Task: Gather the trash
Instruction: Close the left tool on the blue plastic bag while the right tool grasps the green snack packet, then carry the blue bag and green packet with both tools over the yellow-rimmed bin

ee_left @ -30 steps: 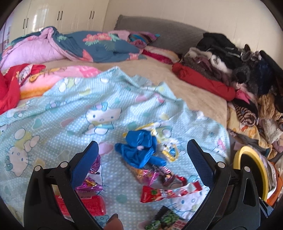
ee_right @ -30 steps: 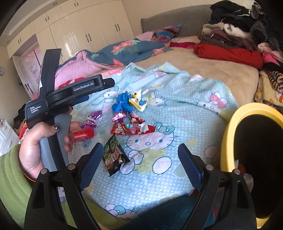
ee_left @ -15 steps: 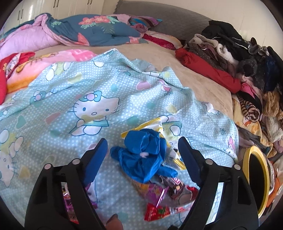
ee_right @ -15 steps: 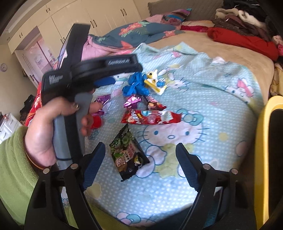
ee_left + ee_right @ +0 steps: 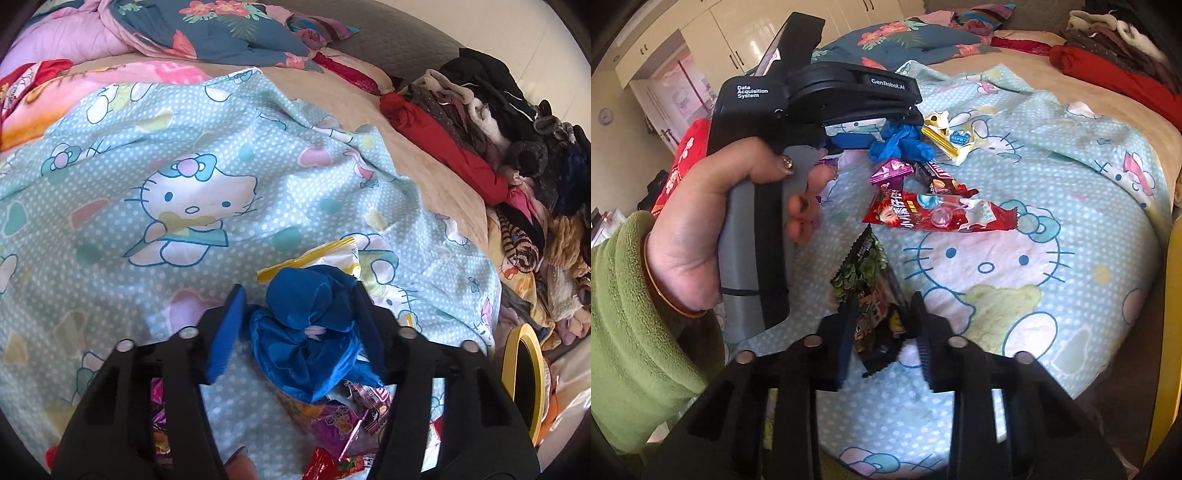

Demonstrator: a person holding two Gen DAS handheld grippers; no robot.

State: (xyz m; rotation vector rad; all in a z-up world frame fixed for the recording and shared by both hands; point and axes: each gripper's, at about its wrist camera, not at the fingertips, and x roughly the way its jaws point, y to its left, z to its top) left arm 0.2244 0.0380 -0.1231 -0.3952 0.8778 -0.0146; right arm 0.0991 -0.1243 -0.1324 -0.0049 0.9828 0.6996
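Only the right wrist view shows the person's hand (image 5: 713,221) on the left gripper (image 5: 299,314), whose jaws are closing around the blue crumpled bag (image 5: 310,332). Right of it, the right gripper (image 5: 882,332) is closing on the dark snack wrapper (image 5: 871,295). The yellow-rimmed bin (image 5: 524,369) stands beyond; contents unclear.

Contents on the bed: one crumpled blue glove (image 5: 899,142), one long red wrapper (image 5: 938,216), one dark green wrapper (image 5: 866,295), one yellow-edged white packet (image 5: 947,138), two tools.
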